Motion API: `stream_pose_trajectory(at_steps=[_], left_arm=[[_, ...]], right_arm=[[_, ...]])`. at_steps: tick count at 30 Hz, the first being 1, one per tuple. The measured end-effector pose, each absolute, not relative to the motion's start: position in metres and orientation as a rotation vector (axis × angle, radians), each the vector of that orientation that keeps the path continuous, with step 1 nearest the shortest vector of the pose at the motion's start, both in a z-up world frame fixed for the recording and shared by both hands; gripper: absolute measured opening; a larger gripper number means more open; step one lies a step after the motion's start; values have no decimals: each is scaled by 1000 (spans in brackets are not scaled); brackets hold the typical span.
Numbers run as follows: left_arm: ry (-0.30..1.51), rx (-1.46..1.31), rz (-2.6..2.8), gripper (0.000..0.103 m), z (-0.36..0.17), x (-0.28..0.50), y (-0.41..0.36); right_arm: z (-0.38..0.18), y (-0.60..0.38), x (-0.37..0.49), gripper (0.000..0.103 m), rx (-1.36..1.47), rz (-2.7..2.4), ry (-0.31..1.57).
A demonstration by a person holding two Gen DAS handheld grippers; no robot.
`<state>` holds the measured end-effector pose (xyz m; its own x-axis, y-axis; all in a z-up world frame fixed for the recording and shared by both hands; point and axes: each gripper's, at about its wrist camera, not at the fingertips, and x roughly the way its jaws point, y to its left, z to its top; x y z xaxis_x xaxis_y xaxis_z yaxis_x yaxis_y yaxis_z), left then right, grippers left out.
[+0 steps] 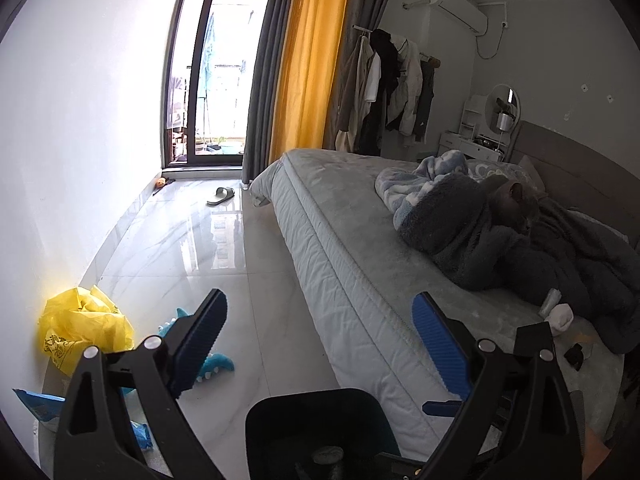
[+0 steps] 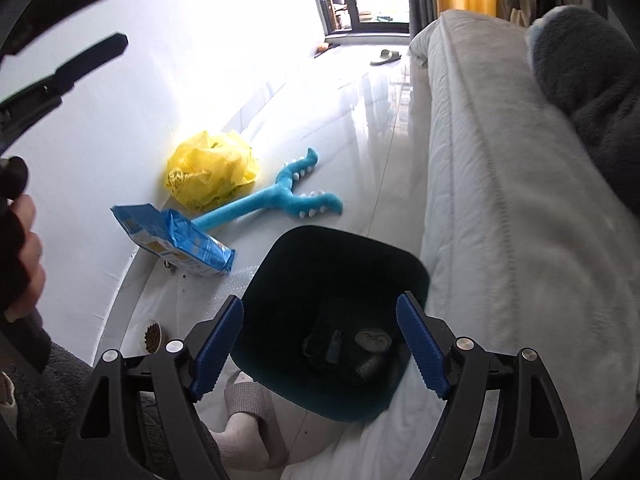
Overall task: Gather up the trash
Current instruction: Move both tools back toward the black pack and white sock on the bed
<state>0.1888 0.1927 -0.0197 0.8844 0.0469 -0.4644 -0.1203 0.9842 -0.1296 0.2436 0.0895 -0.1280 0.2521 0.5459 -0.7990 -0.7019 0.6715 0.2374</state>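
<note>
Dark square plastic bin: small scraps held inside. Right gripper: spread wide above it, empty. Left gripper: likewise parted, empty.

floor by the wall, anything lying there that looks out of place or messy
Yes. A crumpled yellow plastic bag and a torn-open blue packet lie loose against the wall, with a blue plush toy sprawled beside them. A single slipper sits alone near the balcony door. The dark bin stands upright.
</note>
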Motion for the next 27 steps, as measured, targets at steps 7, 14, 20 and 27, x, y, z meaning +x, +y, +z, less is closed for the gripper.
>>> stream_pose_trajectory(at_steps=[7, 14, 20, 27], left_arm=[[473, -148, 42, 96, -15, 198, 156], [484, -142, -2, 96, -16, 210, 123], [510, -146, -37, 96, -22, 223, 94], [553, -123, -91, 96, -31, 238, 51]], right_arm=[[-98, 45, 251, 81, -171, 805, 903], [-90, -1, 257, 82, -166, 744, 881], [-87, -39, 257, 82, -182, 689, 863], [-85, -78, 256, 76, -208, 641, 846]])
